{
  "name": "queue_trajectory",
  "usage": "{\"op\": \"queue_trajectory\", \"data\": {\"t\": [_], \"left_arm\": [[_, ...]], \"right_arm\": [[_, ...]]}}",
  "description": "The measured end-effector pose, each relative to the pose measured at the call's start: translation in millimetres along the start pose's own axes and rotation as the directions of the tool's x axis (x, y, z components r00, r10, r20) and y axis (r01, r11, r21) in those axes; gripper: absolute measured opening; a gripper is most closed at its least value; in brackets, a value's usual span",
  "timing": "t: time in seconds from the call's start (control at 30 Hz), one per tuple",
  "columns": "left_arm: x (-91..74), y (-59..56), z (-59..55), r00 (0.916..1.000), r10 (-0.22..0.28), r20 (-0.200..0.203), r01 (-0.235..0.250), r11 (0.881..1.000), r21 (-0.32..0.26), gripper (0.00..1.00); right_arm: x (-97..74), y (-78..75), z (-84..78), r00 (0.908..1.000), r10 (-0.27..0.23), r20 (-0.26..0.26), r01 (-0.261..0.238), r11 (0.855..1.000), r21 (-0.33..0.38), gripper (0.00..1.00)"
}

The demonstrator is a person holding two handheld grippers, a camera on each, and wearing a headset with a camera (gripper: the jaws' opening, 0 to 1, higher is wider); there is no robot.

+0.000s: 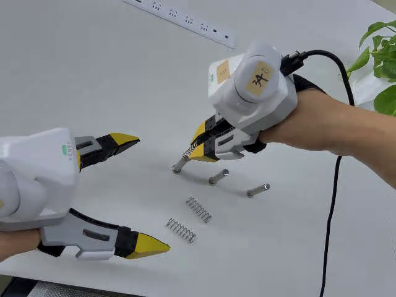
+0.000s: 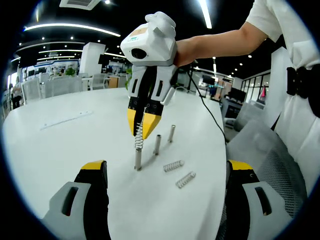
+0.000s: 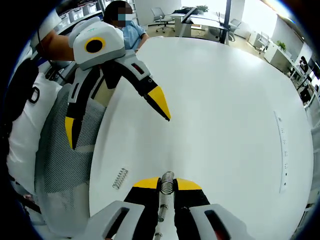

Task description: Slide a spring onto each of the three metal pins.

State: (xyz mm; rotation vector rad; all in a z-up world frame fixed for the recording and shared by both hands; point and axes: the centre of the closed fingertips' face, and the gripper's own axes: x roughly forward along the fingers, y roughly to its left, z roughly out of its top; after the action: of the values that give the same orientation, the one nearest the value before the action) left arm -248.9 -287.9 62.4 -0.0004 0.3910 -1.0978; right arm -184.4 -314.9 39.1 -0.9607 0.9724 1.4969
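Nearest in the head view, the left gripper [image 1: 151,195] hovers over the table [image 1: 93,74] with its jaws spread wide and nothing between them; its body is cut off by the picture's edge. Just beyond its tips two loose springs [image 1: 180,229] lie flat on the table, near each other but apart. Past them three pins stand in a row. The right gripper [image 1: 193,153] has its jaws pinched narrow on a spring [image 1: 189,150] above the pin [image 1: 180,164] at the left end of the row; the other pins [image 1: 218,177] are bare. In the left gripper view the spring's lower end meets that pin's top (whether any coils are round it is hard to make out), and its upper end is hidden between the yellow tips. In the right gripper view the jaws cover most of the pin. A cable [image 1: 333,185] runs from the right gripper off the near edge. Farthest are a power strip [image 1: 185,20] and a plant [image 1: 378,55], both cropped.
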Motion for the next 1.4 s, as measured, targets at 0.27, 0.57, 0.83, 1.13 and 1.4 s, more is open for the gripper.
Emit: {"op": "queue_trajectory", "data": {"t": [0.27,0.57,0.83,1.13,1.4], "left_arm": [[1.1,-0.1,-0.5,1.0,-0.005,0.0,0.005,1.0,-0.005,0.97],[2.2,0.0,-0.8,1.0,-0.009,0.002,0.009,1.0,-0.011,0.97],[2.8,-0.1,-1.1,0.9999,-0.011,0.003,0.011,1.0,-0.014,0.97],[2.9,-1.0,-0.4,0.9999,-0.012,0.005,0.012,1.0,-0.019,0.96],[2.8,-1.9,0.6,0.9999,-0.014,0.009,0.014,1.0,-0.024,0.95]], "right_arm": [[1.4,-0.1,-1.3,1.0,0.004,-0.004,-0.004,1.0,0.002,0.07],[4.6,-0.4,-1.7,0.9999,0.01,-0.005,-0.01,1.0,0.006,0.07],[6.6,-0.5,-1.9,0.9999,0.015,-0.005,-0.014,1.0,0.009,0.07],[10.3,-0.3,-3.2,0.9998,0.018,-0.009,-0.018,1.0,0.011,0.07],[13.3,0.8,-3.4,0.9997,0.023,-0.013,-0.023,1.0,0.012,0.07]]}}
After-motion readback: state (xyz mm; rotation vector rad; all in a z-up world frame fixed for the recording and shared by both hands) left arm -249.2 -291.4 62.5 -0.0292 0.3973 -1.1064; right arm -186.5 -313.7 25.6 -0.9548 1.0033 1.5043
